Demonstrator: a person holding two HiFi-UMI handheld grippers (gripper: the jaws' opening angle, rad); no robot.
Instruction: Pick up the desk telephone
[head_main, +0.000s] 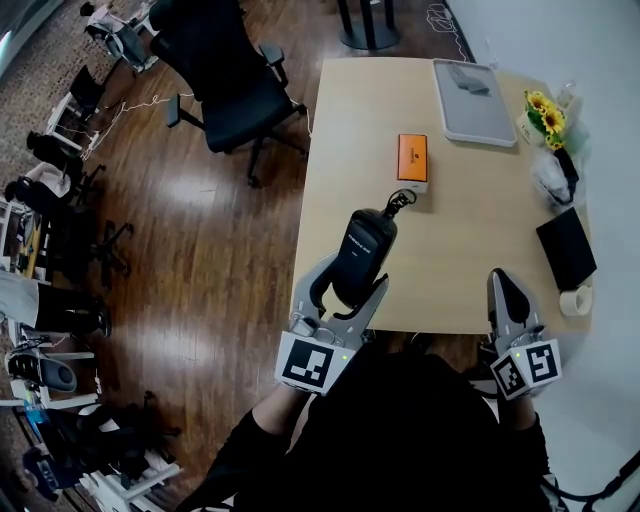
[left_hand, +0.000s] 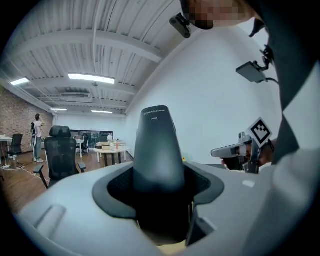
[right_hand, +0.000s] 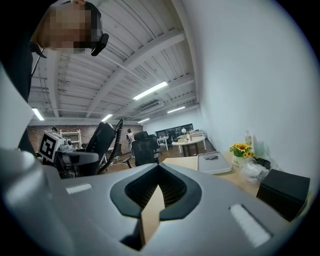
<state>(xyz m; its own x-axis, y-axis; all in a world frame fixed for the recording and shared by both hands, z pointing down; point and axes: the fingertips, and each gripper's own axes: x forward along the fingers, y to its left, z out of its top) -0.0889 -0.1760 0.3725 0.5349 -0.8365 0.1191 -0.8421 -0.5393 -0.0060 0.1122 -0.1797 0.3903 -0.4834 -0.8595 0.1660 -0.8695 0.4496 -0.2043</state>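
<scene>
Head view: left tool (head_main: 352, 282) is clamped on the black telephone handset (head_main: 366, 245), over the near edge of the desk (head_main: 350, 130). Its cord (head_main: 400, 203) runs toward an orange box (head_main: 412, 160). Right tool (head_main: 505, 285) is empty, jaws together.

The phone (head_main: 365, 250) is a slim, glossy black handset with small pale print near its far end. It is clamped between the jaws of the left gripper (head_main: 352, 278), over the near edge of the table (head_main: 350, 120) and pointing away. A black coiled cord (head_main: 400, 203) trails from its far tip.
</scene>
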